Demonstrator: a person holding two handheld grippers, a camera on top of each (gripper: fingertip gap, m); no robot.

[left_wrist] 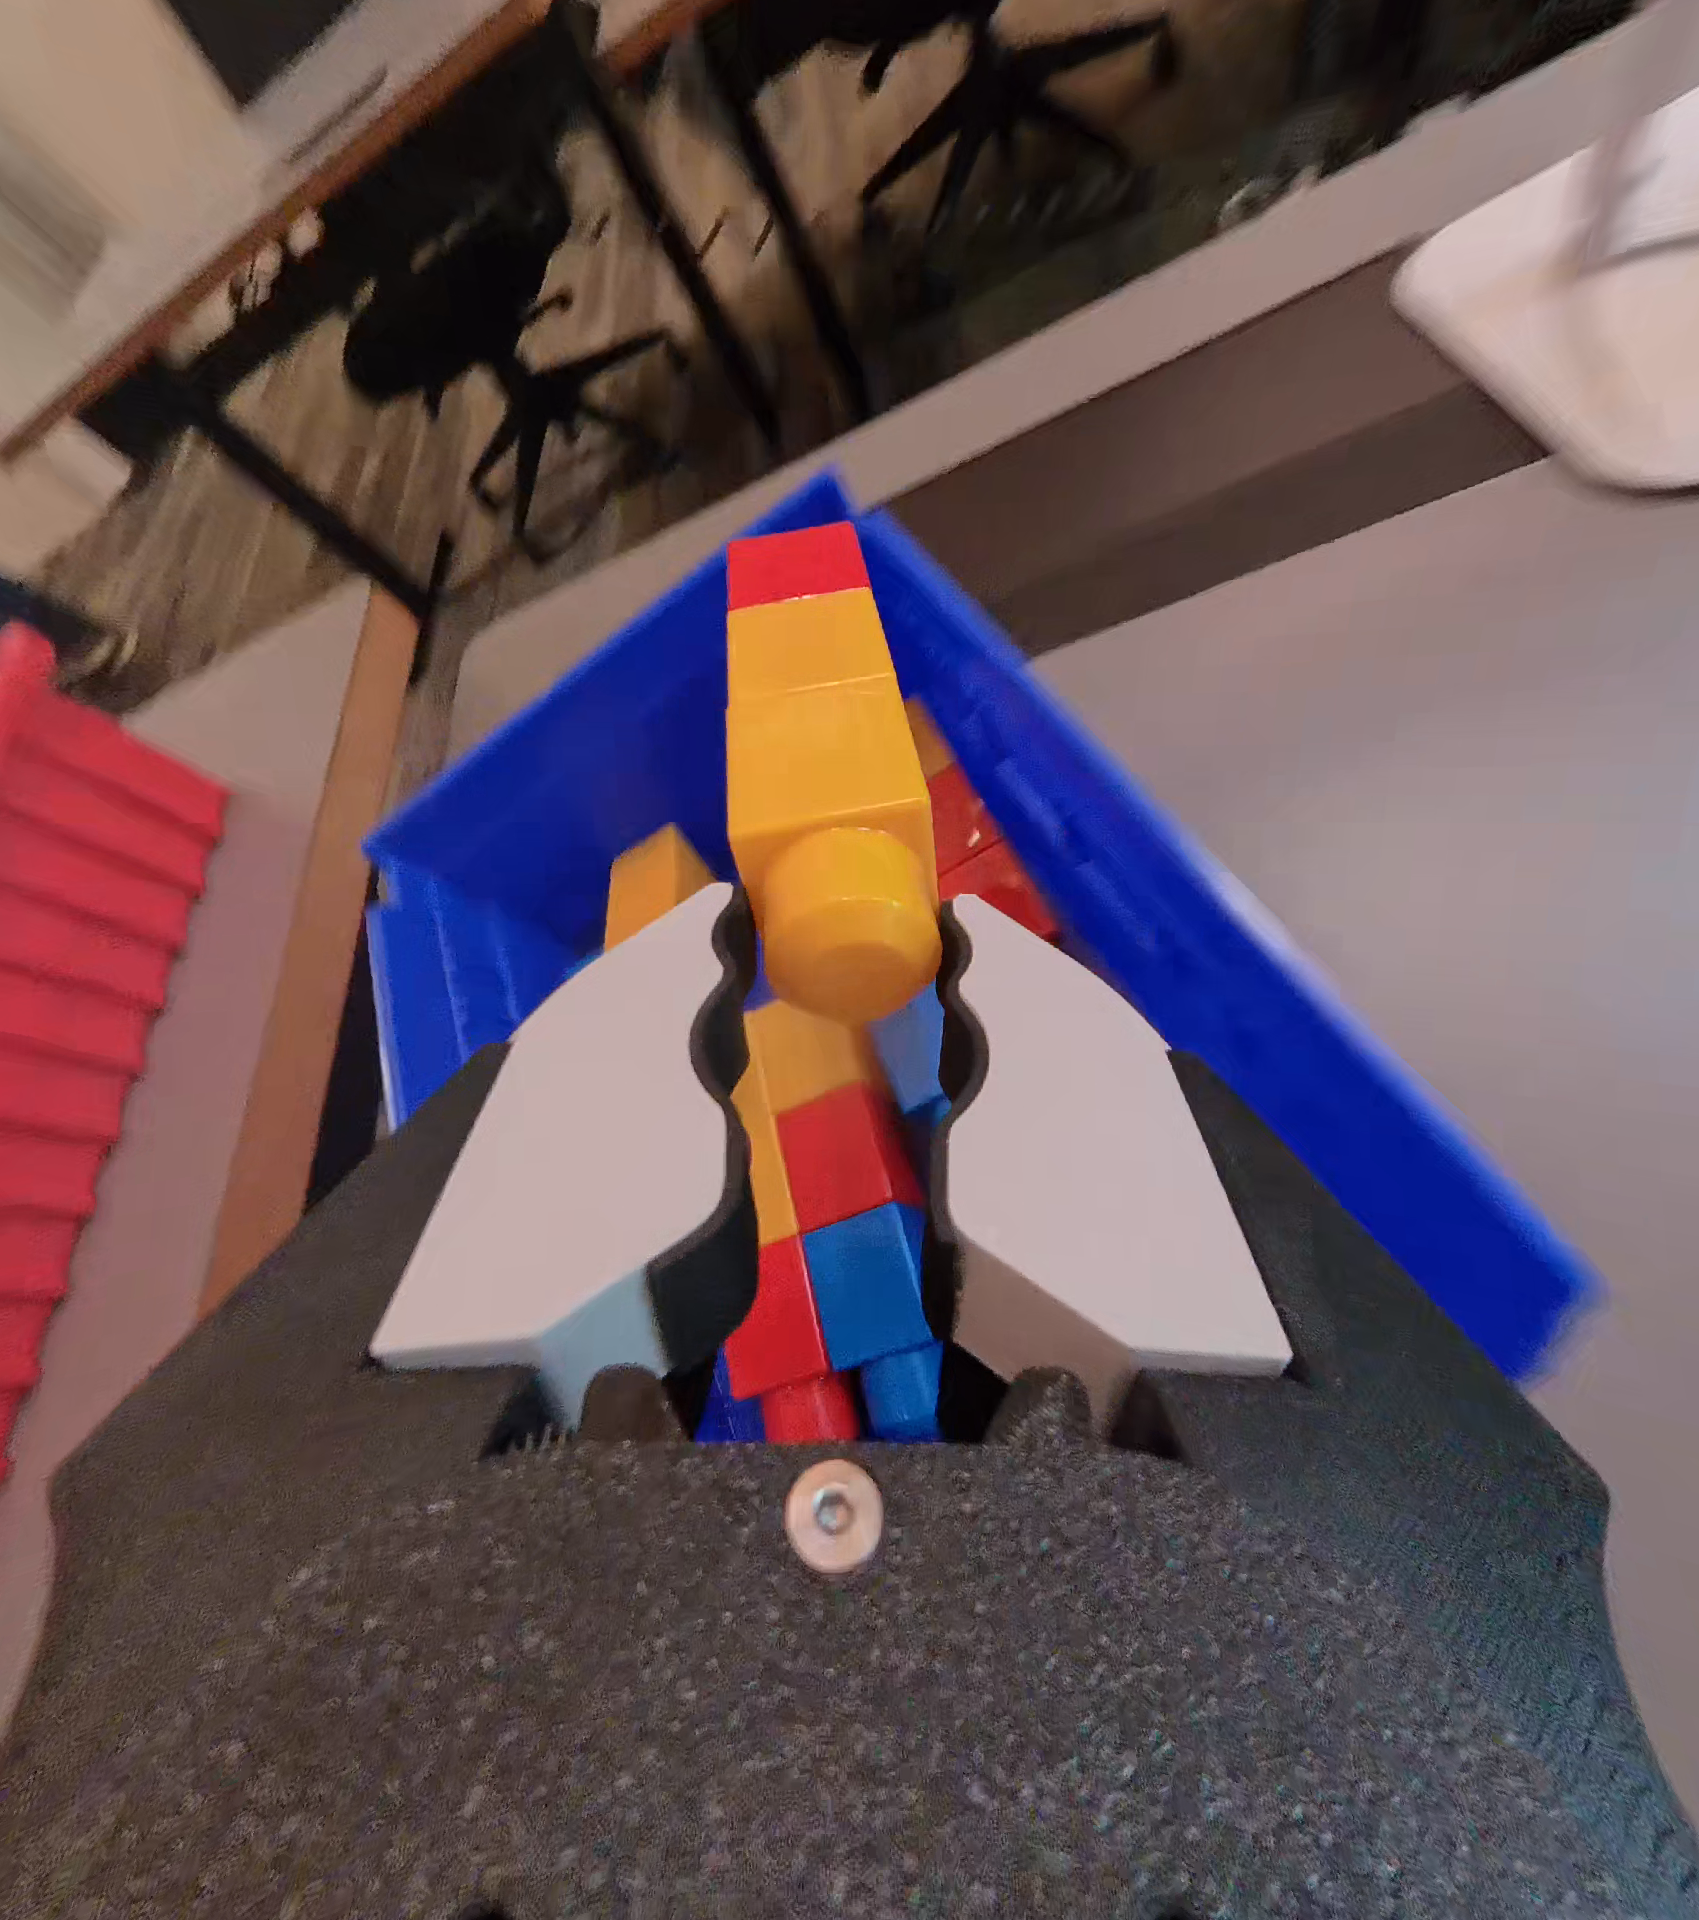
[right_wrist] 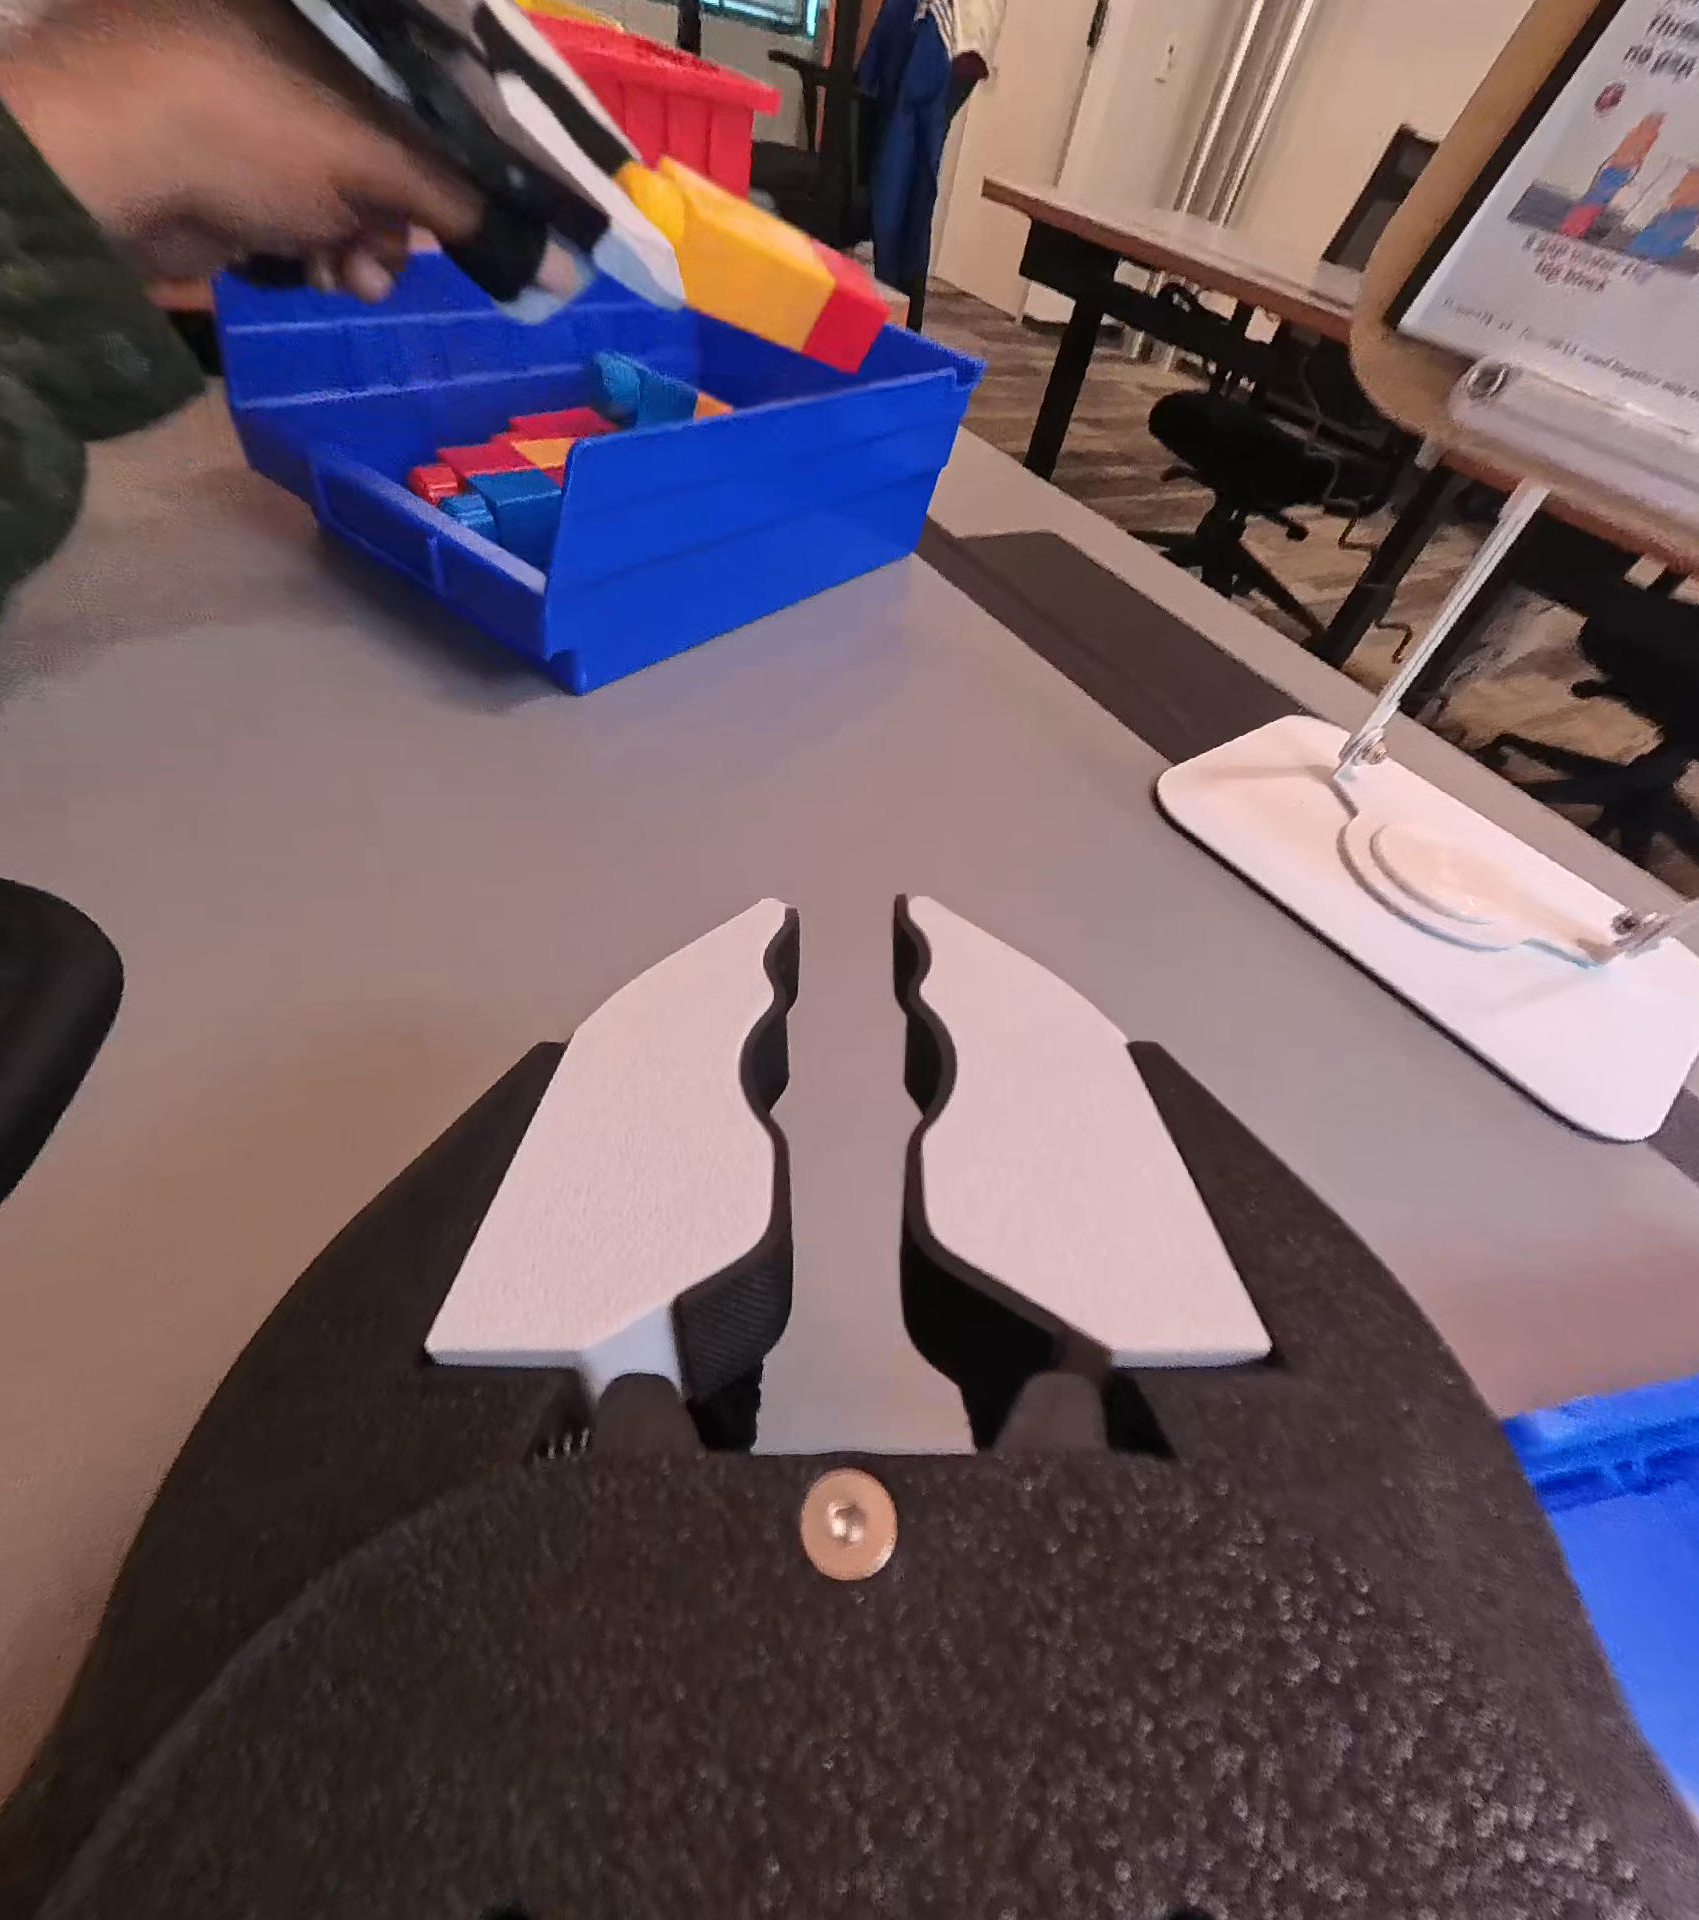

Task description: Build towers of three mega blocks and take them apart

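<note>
Left hand-held gripper (left_wrist: 845, 935) is clamped on a finished yellow-yellow-red tower (left_wrist: 814, 707) over the blue bin (right_wrist: 720, 520) at 12 o'clock; right hand-held gripper (right_wrist: 845, 914) idles, parted and empty. Pulling apart is probably next.

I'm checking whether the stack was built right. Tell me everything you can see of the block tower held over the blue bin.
The block tower is glossy plastic: two yellow blocks, then a red one at the far end. The left hand-held gripper clamps the yellow end's round stud. It hangs tilted, nearly horizontal, above the blue bin, touching nothing else.
</note>
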